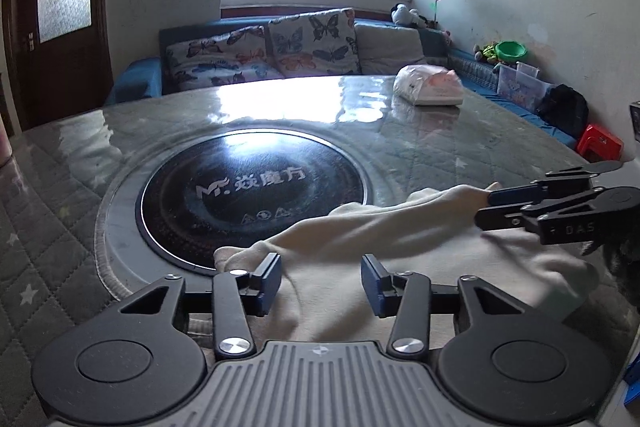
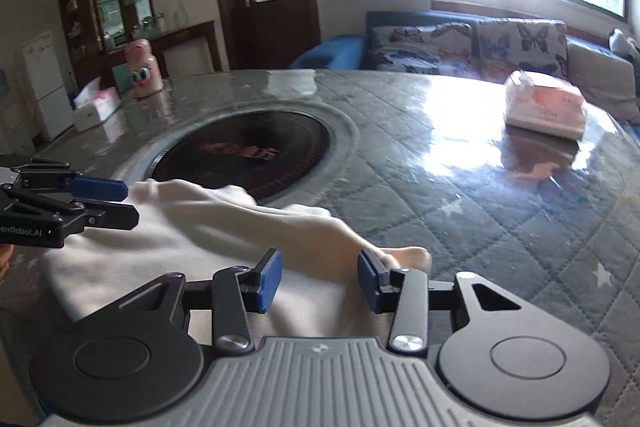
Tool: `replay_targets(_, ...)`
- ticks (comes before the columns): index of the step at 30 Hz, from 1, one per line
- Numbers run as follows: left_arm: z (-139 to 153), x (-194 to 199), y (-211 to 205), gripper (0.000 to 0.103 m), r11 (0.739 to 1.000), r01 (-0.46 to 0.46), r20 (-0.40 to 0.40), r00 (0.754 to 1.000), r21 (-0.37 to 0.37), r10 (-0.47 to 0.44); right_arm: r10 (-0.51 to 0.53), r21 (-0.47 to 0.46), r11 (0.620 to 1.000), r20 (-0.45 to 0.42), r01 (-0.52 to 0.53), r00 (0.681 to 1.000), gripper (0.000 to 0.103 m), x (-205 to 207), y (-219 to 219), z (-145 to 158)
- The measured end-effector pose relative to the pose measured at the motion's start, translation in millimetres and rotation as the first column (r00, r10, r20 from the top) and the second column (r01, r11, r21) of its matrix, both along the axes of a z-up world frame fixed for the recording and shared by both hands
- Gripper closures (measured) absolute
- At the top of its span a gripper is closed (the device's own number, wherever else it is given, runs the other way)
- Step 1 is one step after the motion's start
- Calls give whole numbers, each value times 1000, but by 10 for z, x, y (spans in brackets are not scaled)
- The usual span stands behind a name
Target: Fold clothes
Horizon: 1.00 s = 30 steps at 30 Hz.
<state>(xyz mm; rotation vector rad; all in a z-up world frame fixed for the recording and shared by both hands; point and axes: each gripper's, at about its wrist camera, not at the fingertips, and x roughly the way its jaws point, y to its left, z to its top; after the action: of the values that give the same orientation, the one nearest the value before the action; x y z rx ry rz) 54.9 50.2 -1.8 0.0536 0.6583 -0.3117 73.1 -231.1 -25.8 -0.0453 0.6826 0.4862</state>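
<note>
1. Cream garment (image 1: 400, 251) lies bunched at lower centre of both views, on the worktop (image 1: 440, 147) beside the dark round hob (image 1: 252, 199).
2. Left tongs (image 1: 320, 281) and right tongs (image 2: 318, 277) – both gaping, holding nothing.
3. Soft, light, limp – likely best pinched at an edge or corner.

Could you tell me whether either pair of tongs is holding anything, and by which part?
Nothing is held: left tongs and right tongs are both open over the cream garment.
</note>
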Motion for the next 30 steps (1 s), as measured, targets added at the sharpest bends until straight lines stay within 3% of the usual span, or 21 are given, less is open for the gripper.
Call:
replay_targets(3, -36, 82, 34, 63, 1000, -18, -15, 1000, 4, 18, -8, -3, 1000, -4, 8, 1000, 73, 26, -26, -12)
replay_targets(16, 39, 361, -211, 63, 1000, 9, -12, 1000, -22, -9, 34, 6, 999, 19, -35, 999, 65, 159, 238, 53)
replay_targets(22, -106, 542, -321, 60, 999, -1, -60, 998, 41, 4, 24, -35, 999, -8, -24, 1000, 64, 277, 311, -29)
replay_targets(30, -58, 474, -317, 60, 999, -6, -46, 999, 44, 8, 62, -53, 997, 17, -61, 998, 56, 122, 394, 75)
